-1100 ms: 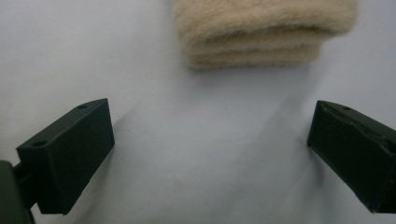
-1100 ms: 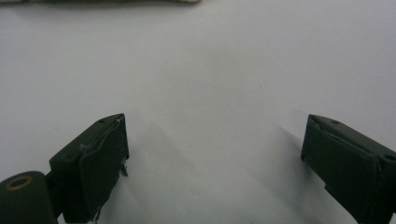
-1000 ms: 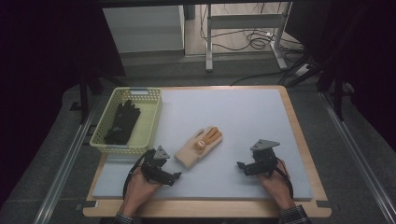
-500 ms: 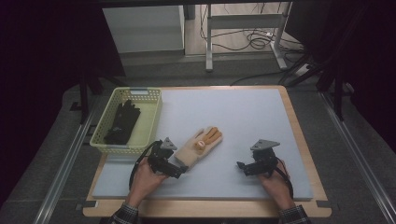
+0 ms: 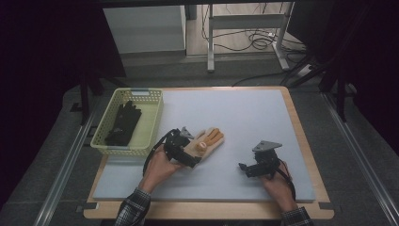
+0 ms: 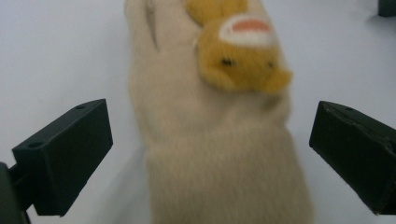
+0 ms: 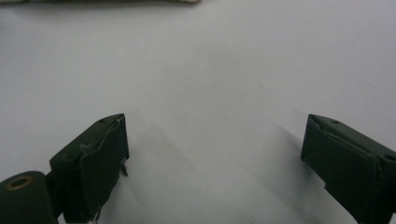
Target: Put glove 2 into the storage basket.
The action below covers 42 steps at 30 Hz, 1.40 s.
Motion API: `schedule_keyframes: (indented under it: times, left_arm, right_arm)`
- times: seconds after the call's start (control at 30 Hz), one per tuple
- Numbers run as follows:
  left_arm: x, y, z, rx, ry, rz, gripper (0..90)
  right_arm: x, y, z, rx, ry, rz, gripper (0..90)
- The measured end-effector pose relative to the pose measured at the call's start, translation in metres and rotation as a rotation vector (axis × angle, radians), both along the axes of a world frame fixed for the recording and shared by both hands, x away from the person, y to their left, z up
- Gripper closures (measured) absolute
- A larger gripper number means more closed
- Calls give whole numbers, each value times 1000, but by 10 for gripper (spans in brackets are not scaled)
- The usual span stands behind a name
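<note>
- Since a second ago my left tongs (image 5: 184,151) have slid forward along the bench (image 5: 244,117) onto the cuff end of the beige glove (image 5: 203,146); my right tongs (image 5: 250,168) have stayed where they were.
- Left tongs are spread wide: in the left gripper view one black jaw stands on each side of the glove (image 6: 210,140), neither touching it. I judge they are placed this way so that closing would pinch the ribbed cuff, the narrowest and firmest part.
- Beyond my left tongs, the glove lies flat with its orange fingertips pointing away from me. It is soft, fuzzy knit, with a plush orange animal face sewn on the back just ahead of the jaws.
- To the outer side of my left tongs sits a pale yellow-green plastic basket (image 5: 150,123) with a perforated wall, holding a dark glove (image 5: 123,123). I take it the beige glove is meant to join that one, which is why I approach from the cuff.
- Right tongs are released too, jaws apart over bare bench (image 7: 210,93), holding nothing. They rest well to the side of the glove, out of the way.
- Under the glove, the bench top is a smooth, pale mat framed in wood.
</note>
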<state>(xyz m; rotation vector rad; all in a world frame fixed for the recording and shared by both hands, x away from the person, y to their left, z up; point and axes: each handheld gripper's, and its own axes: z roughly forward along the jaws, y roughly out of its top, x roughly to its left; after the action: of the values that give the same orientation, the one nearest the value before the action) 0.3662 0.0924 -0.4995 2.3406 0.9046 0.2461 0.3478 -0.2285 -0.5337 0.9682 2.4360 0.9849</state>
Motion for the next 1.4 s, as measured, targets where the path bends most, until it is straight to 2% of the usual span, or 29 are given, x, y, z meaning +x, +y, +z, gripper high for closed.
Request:
schedule_keyframes:
  times: [0.13,0.27,0.37,0.47,0.6,0.77,0.83,0.93,1.1,1.2,1.4]
  left_arm:
    - [13,-13,-4,17,15,-2,0]
    - [24,-24,-12,20,49,-8,0]
    - [29,-33,-18,56,59,-3,0]
    - [34,-38,-24,83,58,7,0]
    - [35,-38,-26,86,70,-5,40]
    - [27,-37,-20,71,56,-18,286]
    - [25,-38,-18,73,58,-18,397]
    - [23,-39,-16,79,60,-27,516]
    - [24,-36,-8,50,65,-29,593]
    - [25,-35,-1,70,47,-17,612]
    - [30,-24,17,59,30,20,622]
  right_arm:
    - [0,0,0,1,0,-1,73]
    - [0,0,0,1,0,-1,73]
    - [0,0,0,1,0,-1,73]
    - [0,0,0,1,0,-1,73]
    - [0,0,0,1,0,-1,73]
    - [0,0,0,0,1,0,73]
    - [0,0,0,0,1,-1,73]
    - [0,0,0,0,1,-1,73]
    - [0,0,0,0,1,-1,73]
    - [0,0,0,-1,1,-1,73]
    - [0,0,0,0,0,0,73]
